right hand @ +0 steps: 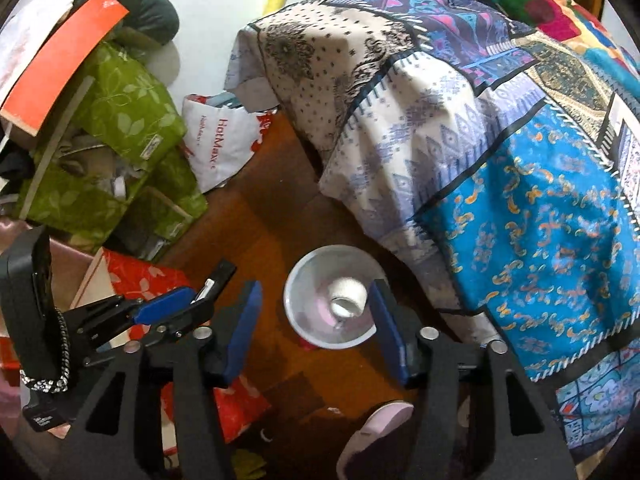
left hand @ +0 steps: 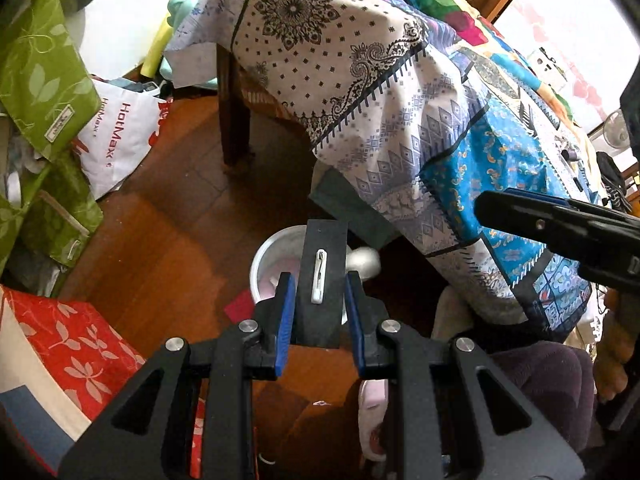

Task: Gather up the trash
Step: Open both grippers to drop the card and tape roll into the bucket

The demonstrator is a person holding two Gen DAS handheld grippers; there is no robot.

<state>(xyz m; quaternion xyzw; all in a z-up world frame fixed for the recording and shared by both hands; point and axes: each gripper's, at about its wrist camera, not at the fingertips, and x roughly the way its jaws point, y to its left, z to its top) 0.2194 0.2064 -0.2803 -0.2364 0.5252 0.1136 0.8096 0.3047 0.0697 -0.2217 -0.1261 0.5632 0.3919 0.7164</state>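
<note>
Wooden floor (right hand: 256, 216) cluttered with bags; left gripper (left hand: 320, 300) clamps a black card (left hand: 322, 280), right gripper (right hand: 316, 320) spread, empty, over a white bin (right hand: 304, 280).

White bin (left hand: 264, 264) half hidden behind black card (left hand: 322, 280), falling roll (right hand: 348, 300) blurred

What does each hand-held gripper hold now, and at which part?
The left hand-held gripper grips a flat black piece by its near end. The right hand-held gripper holds nothing.
</note>
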